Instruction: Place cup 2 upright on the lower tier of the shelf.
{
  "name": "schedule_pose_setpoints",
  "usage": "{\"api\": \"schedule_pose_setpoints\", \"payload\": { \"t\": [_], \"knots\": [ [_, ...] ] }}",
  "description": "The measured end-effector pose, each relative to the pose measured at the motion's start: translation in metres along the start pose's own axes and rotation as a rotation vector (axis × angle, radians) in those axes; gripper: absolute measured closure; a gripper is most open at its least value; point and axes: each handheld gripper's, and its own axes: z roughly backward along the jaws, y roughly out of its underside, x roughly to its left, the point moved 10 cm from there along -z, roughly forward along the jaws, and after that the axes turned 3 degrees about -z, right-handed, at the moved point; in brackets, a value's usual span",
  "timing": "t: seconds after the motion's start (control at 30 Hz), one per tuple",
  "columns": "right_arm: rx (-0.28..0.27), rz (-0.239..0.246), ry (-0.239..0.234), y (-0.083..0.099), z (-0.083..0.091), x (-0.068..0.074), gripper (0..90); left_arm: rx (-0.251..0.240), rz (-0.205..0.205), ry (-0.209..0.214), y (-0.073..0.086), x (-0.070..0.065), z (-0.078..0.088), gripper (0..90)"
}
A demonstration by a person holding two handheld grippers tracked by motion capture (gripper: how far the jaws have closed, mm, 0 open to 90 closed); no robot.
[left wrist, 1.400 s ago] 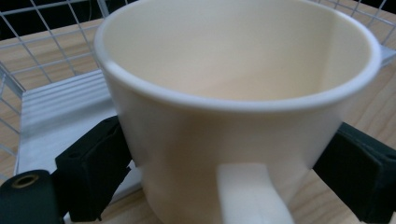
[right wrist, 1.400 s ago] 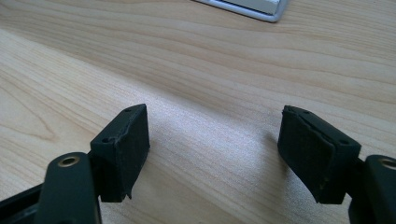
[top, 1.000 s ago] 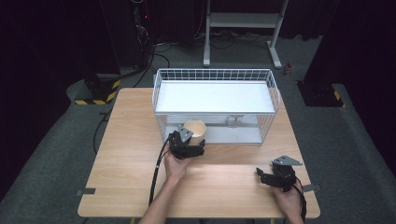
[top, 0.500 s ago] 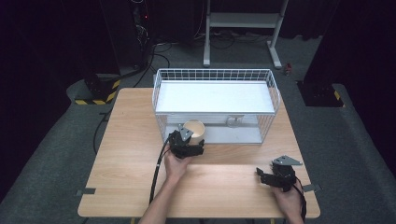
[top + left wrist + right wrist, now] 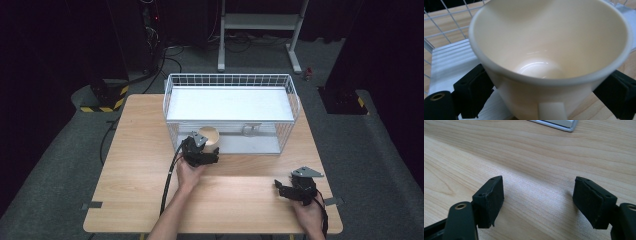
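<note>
Gripping a cream cup (image 5: 549,55), the left gripper (image 5: 202,150) sits just left of centre in the high view, its jaws clamped on the cup's sides, one black pad at each lower corner of the left gripper view. The left hand (image 5: 189,175) reaches up from the bottom edge, forearm slanting up and slightly right, with the gripper aimed toward the top of the frame. The cup stands at the near wall of the white wire basket (image 5: 230,80); whether it is inside or just in front I cannot tell. Its mouth is tipped toward the camera in the left gripper view, showing the glossy bottom. At lower right of the high view, the right gripper (image 5: 287,187) rests low over the wooden table (image 5: 135,150), pointing toward the left of the frame, jaws wide apart with bare wood between them.
</note>
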Motion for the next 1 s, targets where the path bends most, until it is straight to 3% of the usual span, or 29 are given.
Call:
{"api": "schedule_pose_setpoints", "payload": {
  "t": [0.17, 0.27, 0.7, 0.8, 0.9, 1.0],
  "knots": [
    [0.0, 0.0, 0.0, 0.0, 0.0, 0.0, 25.1, 0.0, -0.001, -0.004, -0.001, 0.002, -0.004, 8.7],
    [0.0, 0.0, 0.0, 0.0, 0.0, 0.0, 25.1, 0.046, -0.037, -0.014, -0.003, 0.003, -0.007, 8.1],
    [0.0, 0.0, 0.0, 0.0, 0.0, 0.0, 25.1, 0.046, -0.011, -0.012, -0.003, 0.003, -0.004, 4.7],
    [0.0, 0.0, 0.0, 0.0, 0.0, 0.0, 25.1, 0.026, -0.009, -0.016, -0.007, 0.003, 0.001, 3.9],
    [0.0, 0.0, 0.0, 0.0, 0.0, 0.0, 25.1, 0.028, -0.003, -0.01, -0.008, 0.002, 0.004, 4.4],
    [0.0, 0.0, 0.0, 0.0, 0.0, 0.0, 25.1, 0.034, -0.016, -0.029, -0.005, 0.003, 0.008, 9.3]
  ]
}}
